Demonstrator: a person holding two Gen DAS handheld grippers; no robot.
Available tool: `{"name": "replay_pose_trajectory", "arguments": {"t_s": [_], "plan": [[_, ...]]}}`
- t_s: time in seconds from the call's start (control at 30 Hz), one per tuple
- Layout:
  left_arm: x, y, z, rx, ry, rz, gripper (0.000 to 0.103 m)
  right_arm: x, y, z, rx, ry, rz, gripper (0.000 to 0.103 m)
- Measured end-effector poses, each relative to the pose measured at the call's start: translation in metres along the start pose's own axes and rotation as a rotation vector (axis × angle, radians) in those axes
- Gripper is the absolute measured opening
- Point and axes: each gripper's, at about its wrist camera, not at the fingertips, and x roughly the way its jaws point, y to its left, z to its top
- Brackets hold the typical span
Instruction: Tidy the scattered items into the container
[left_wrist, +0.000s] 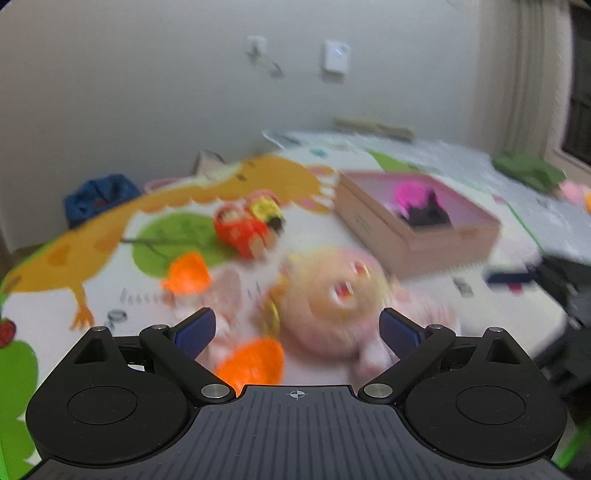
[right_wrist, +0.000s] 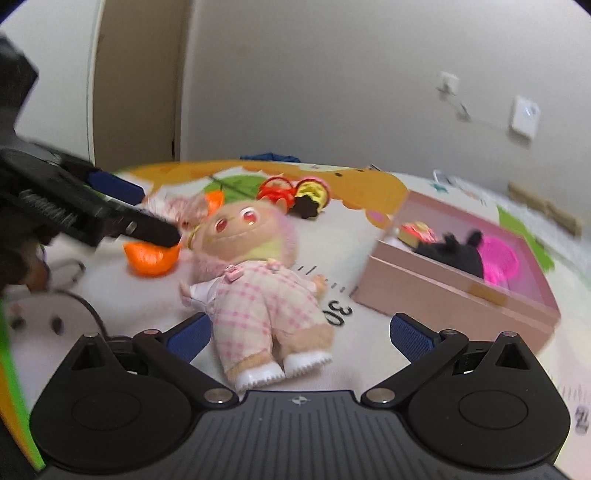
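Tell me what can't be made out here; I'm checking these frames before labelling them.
- Doll: face smeared by motion blur in the left wrist view.
- Black toy in the pink box: its lower part hidden by the near wall, right wrist view.
- Orange toy: partly covered by the left gripper.

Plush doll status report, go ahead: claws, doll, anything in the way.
Both claws open, left claw, right claw. Plush doll on its back on the mat, ungripped. Pink box holds toys; orange cup by doll's head.

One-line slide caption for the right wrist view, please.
Open right gripper over a plush doll lying on the play mat, pink box alongside, partly filled.
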Motion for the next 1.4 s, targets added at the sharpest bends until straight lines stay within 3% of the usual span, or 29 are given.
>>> {"name": "replay_pose_trajectory", "arguments": {"t_s": [0.17, 0.27, 0.33, 0.4, 0.5, 0.7, 0.77, 0.83, 0.9, 0.97, 1.17, 1.4], "plan": [[0.017, -0.004, -0.010, 0.154, 0.055, 0.123, 0.098, 0.027, 0.004, 0.010, -0.030, 0.046, -0.010, 0.103], [0.031, 0.005, -0.011, 0.213, 0.055, 0.255, 0.099, 0.027, 0.004, 0.012, -0.045, 0.042, -0.034, 0.103], [0.040, 0.012, -0.009, 0.242, 0.040, 0.354, 0.098, 0.025, 0.005, 0.012, -0.060, 0.037, -0.054, 0.103], [0.042, 0.020, -0.003, 0.213, 0.021, 0.401, 0.098, 0.023, 0.006, 0.012, -0.074, 0.036, -0.068, 0.103], [0.027, 0.033, 0.007, 0.077, -0.017, 0.297, 0.098, 0.021, 0.007, 0.014, -0.085, 0.038, -0.043, 0.103], [0.014, 0.050, 0.024, -0.275, -0.014, -0.064, 0.098, 0.038, 0.010, 0.022, -0.069, 0.058, 0.052, 0.103], [0.023, 0.044, 0.033, -0.311, 0.001, -0.126, 0.098, 0.046, 0.008, 0.023, -0.024, 0.079, 0.075, 0.103], [0.035, 0.032, 0.037, -0.279, 0.007, -0.118, 0.098, 0.053, 0.006, 0.021, 0.003, 0.103, 0.076, 0.101], [0.048, 0.020, 0.041, -0.246, 0.024, -0.102, 0.098, 0.054, 0.007, 0.017, -0.004, 0.117, 0.079, 0.081], [0.058, 0.015, 0.040, -0.253, 0.045, -0.122, 0.098, 0.048, 0.008, 0.012, -0.015, 0.121, 0.091, 0.076], [0.064, -0.004, 0.029, -0.242, 0.095, -0.181, 0.098, 0.020, 0.010, -0.006, -0.023, 0.106, 0.096, 0.075], [0.065, -0.028, 0.023, -0.212, 0.137, -0.185, 0.098, -0.010, 0.023, -0.021, -0.017, 0.090, 0.090, 0.074]]}}
